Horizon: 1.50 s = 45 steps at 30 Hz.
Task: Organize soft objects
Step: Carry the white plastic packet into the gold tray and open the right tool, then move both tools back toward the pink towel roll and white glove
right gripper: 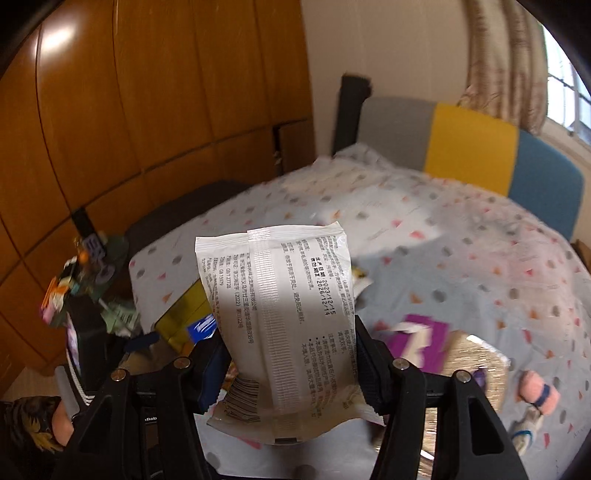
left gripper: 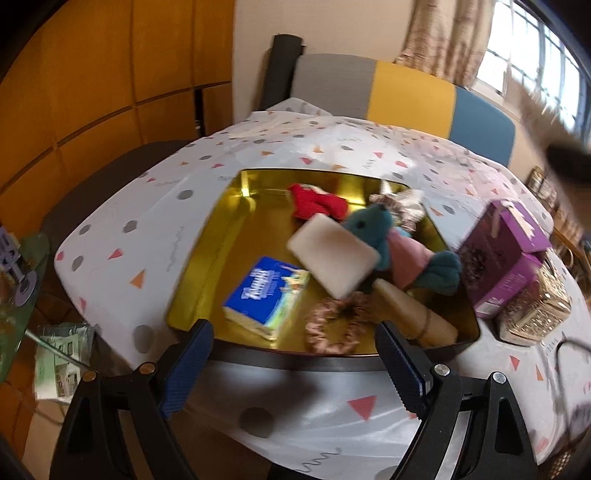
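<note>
White packet (right gripper: 284, 325) between right-view fingers (right gripper: 212, 373).

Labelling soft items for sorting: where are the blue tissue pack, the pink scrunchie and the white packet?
blue tissue pack (left gripper: 263, 295): left wrist view, printed top face.
pink scrunchie (left gripper: 334, 326): left wrist view, ruffled ring's left side.
white packet (right gripper: 291, 317): right wrist view, back seam panel.

Wood-panelled wall (left gripper: 92, 74) fills the frame's left; a cream wall (left gripper: 314, 22) behind, a curtained window (left gripper: 535, 48) upper right, daylight on the grey-yellow-blue sofa back (left gripper: 406, 92).
</note>
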Tool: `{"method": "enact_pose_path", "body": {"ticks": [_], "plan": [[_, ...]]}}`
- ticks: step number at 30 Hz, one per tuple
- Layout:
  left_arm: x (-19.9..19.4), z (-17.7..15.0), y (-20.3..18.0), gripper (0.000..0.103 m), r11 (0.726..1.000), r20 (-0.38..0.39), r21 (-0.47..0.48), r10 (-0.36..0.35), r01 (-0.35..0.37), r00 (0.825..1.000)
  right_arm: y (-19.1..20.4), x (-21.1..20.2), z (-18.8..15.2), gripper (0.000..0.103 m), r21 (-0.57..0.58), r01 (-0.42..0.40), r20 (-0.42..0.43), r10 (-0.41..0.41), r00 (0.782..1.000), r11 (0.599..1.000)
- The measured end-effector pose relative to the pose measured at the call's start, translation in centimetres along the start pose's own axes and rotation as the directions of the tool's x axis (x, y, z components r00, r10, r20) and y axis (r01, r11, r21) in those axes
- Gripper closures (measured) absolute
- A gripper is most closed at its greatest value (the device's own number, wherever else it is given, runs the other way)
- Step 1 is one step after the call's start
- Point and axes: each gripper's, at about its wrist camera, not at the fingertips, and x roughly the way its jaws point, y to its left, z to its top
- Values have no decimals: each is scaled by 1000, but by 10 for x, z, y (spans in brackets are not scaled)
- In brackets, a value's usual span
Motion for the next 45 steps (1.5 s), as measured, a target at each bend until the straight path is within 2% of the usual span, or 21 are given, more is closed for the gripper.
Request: {"method": "enact_pose_path", "body": {"ticks": [3, 9, 13, 19, 23, 25, 30, 35, 45], "plan": [[-1, 4, 24, 13, 997, 10, -59, 41, -40, 999, 8, 37, -4, 43, 11, -29, -82, 30, 996, 1000], [-2, 7, 72, 14, 979, 11, -170, 119, -115, 993, 20, 123, -8, 43, 93, -77, -239, 97, 966, 993], [1, 4, 91, 14, 968, -2, -208, 144, -141, 990, 33, 164, 1, 43, 149, -109, -268, 146, 952, 983], [10, 1, 96, 14, 965, -27, -218, 142, -145, 989, 45, 212, 16, 41, 193, -104, -268, 154, 951, 976], [13, -1, 95, 13, 966, -37, -215, 138, -143, 990, 39, 237, 17, 39, 267, -115, -306, 198, 931, 957], [15, -1, 95, 13, 966, -43, -215, 135, -142, 990, 35, 239, 15, 32, 301, -119, -292, 210, 933, 946], [12, -1, 93, 14, 967, -32, -212, 136, -139, 990, 32, 225, 17, 30, 302, -146, -264, 230, 937, 942], [3, 2, 84, 14, 973, -4, -191, 130, -128, 992, 37, 197, 14, 30, 245, -135, -228, 192, 954, 960], [-14, 5, 61, 13, 986, 35, -130, 108, -102, 994, 40, 139, -6, 30, 122, -48, -157, 67, 985, 991]]}}
